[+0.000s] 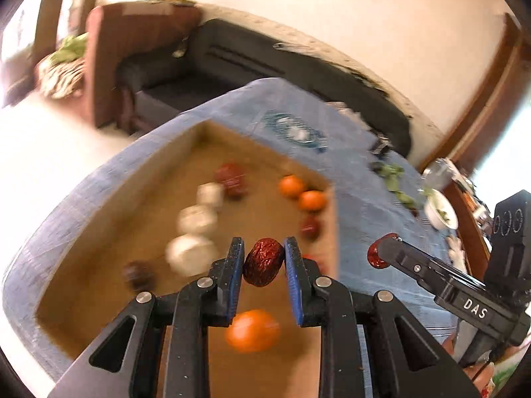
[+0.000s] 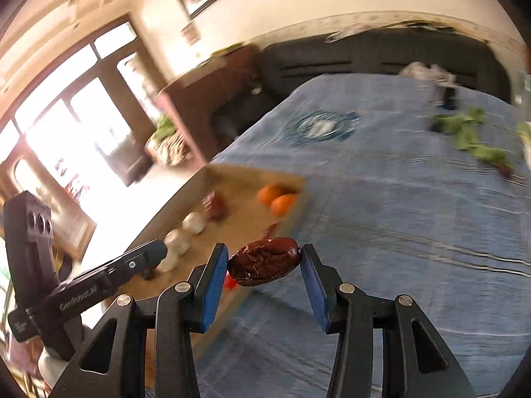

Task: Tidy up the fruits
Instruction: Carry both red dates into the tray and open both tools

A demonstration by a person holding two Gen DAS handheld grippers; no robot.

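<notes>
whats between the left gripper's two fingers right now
A wrinkled red date, pinched between the left gripper's blue pads, seen in the left wrist view.

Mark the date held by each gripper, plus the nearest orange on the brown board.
left gripper's date (image 1: 264,262), left wrist view, middle of its wrinkled skin.
right gripper's date (image 2: 265,261), right wrist view, centre of its body.
nearest orange (image 1: 253,330), left wrist view, middle of its blurred face.
</notes>
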